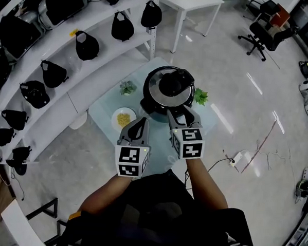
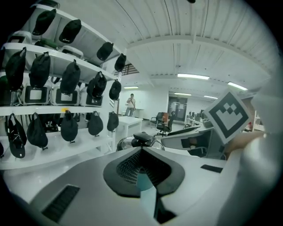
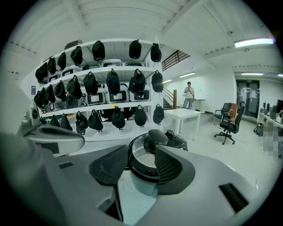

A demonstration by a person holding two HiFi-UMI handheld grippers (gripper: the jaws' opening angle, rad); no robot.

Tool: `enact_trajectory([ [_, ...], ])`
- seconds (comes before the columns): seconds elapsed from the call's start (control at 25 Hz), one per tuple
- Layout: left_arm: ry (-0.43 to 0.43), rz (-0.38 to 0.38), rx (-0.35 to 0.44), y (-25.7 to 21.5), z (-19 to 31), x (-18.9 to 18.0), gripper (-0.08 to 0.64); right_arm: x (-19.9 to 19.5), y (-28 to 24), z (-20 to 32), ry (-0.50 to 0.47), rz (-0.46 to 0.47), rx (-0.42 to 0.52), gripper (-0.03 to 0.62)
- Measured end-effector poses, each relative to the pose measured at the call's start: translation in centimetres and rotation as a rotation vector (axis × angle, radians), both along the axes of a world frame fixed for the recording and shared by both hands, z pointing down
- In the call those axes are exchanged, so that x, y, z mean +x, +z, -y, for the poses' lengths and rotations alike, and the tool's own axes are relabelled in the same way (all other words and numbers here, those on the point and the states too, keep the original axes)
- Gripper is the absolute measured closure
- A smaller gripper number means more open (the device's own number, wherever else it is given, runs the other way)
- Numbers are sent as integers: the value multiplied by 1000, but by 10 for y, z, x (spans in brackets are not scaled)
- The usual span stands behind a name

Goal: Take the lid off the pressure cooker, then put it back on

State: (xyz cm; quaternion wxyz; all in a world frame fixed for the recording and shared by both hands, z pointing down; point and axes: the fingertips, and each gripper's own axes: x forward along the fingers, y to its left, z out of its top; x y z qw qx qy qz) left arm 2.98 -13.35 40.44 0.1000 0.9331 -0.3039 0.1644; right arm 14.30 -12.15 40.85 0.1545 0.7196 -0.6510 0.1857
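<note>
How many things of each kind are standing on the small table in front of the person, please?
pressure cooker, lid on: 1
small green plants: 2
white dish with yellow food: 1
Total: 4

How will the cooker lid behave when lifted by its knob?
The lid looks like rigid shiny metal: probably stiff, fairly heavy, slick at the rim. The black knob is rounded, so the lid may swing or slip in a two-jaw pinch. It sits closed on the cooker, so it likely needs a twist before lifting.
</note>
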Motion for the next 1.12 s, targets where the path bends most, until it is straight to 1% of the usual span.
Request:
enact_trajectory([
  [0.08, 29, -2, 1, 1, -13, -8, 552, -13, -2, -20, 26, 4, 8, 412],
  [0.16, 64, -7, 7, 0, -27, -16, 554, -25, -2, -40, 55, 7, 11, 459],
  [0.36, 154, -7, 31, -3, -58, -43, 552, -67, -4, -81, 97, 22, 25, 525],
  [0.6, 223, 3, 62, -8, -91, -80, 552, -118, 5, -118, 129, 49, 28, 543],
  [0.76, 234, 10, 63, -7, -105, -102, 552, -142, 6, -132, 128, 66, 24, 543],
  [0.96, 244, 6, 68, -6, -114, -106, 552, -152, 4, -145, 117, 67, 31, 548],
  [1.12, 248, 7, 85, -7, -118, -108, 554, -157, 6, -148, 108, 76, 39, 571],
])
